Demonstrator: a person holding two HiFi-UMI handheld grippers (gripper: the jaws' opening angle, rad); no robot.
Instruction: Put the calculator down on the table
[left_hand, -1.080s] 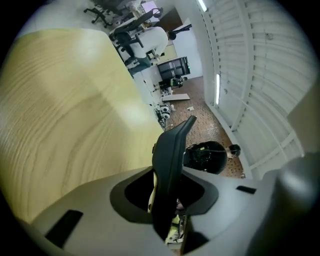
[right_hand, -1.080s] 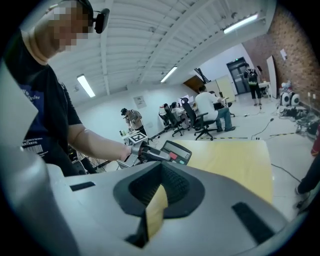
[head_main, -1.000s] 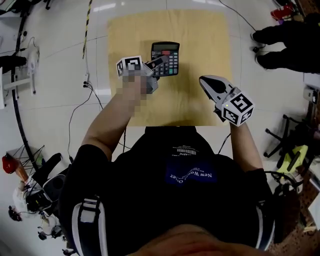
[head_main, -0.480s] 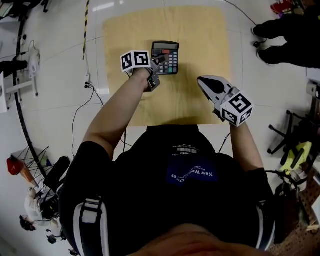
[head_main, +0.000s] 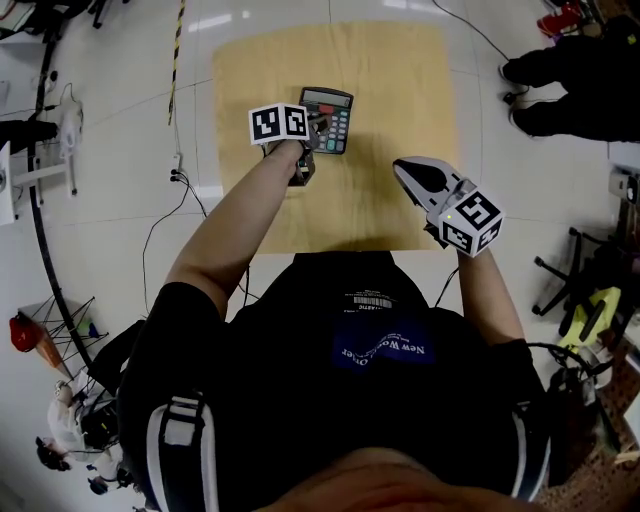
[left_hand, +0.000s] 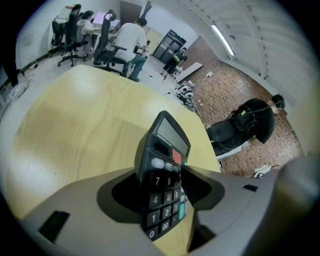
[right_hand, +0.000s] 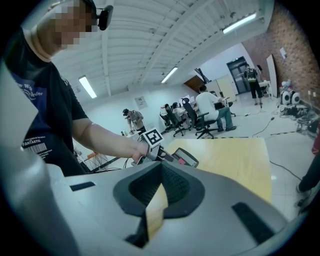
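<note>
A black calculator (head_main: 330, 118) with a grey display rests on the light wooden table (head_main: 400, 80), near its far middle. My left gripper (head_main: 317, 127) reaches over the calculator's near-left edge. In the left gripper view the calculator (left_hand: 167, 165) stands tilted between the jaws of the left gripper (left_hand: 162, 172), which are opening; a strip of table shows beside its right edge. My right gripper (head_main: 400, 167) hovers over the table's near right, shut and empty. In the right gripper view the calculator (right_hand: 184, 156) lies ahead of the right gripper (right_hand: 161, 166).
Someone's dark legs and shoes (head_main: 565, 75) stand on the white floor past the table's far right corner. Cables (head_main: 172, 165) trail along the floor to the left. People on office chairs (left_hand: 122, 40) sit beyond the table's far end.
My left hand has sunk and rolled, its marker cube shifting right. The calculator has turned a little and come lower onto the table. The right gripper has stayed put.
</note>
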